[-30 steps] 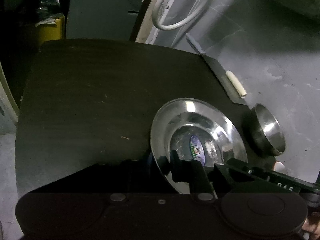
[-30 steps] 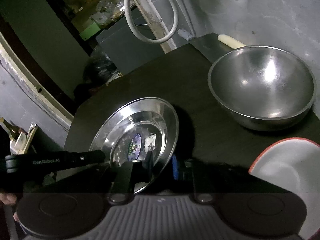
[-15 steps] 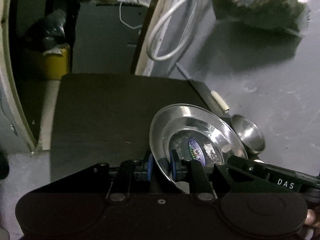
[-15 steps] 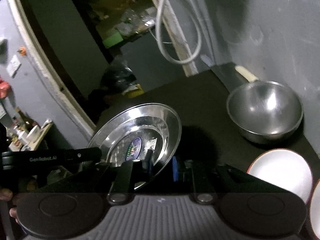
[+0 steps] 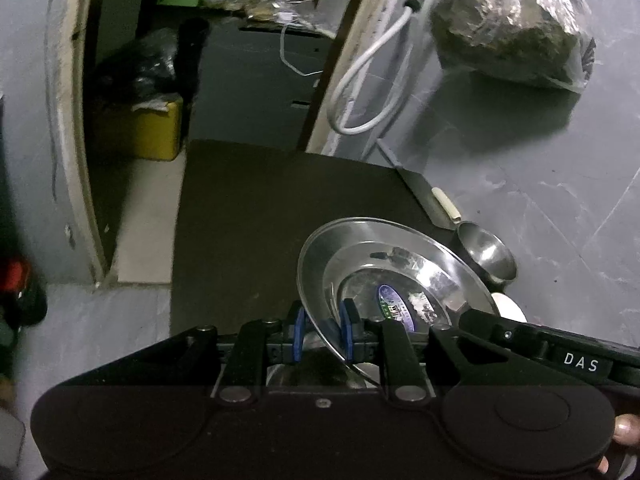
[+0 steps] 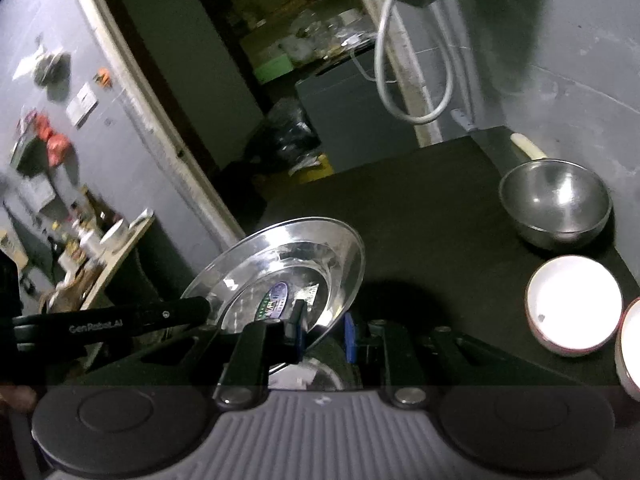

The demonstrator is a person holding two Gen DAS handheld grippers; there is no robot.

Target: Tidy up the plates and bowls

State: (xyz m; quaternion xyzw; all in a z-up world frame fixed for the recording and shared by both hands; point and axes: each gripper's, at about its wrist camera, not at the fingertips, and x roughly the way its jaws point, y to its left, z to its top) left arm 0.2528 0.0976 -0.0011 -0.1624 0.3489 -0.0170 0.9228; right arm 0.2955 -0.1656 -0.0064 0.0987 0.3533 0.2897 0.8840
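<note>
Mid-carry, by the look of it: grips the steel plate [image 5: 394,268] from two sides at once, well above the dark table [image 5: 280,208]. Left gripper [image 5: 322,334] clamped on the near rim, blue pads pinching the thin edge, with the plate tilting up and away to the right. Right gripper [image 6: 324,330] likewise clenched on the rim from the opposite side, the plate leaning off to its left in the right wrist view. Hangs in the air, then, touching nothing but the four pads; sticker and smears visible in the well. Down on the table: a steel bowl [image 6: 556,208] at the far right corner, a white bowl [image 6: 574,300] just nearer, and the edge of a second white bowl [image 6: 632,344] beside that, cut off by the frame. Something shiny shows low between the fingers in both views; cannot tell whether part of this plate or another piece beneath. Probably early in the sorting, since the bowls sit loosely grouped and not nested. Calls next for picking a clear patch of table away from the bowls, levelling the plate, and lowering with both sides matched so the thin rim does not twist out of the pads. Release only once flat on the surface, one side and then the other. Risk of slip on polished metal if tilted further.
</note>
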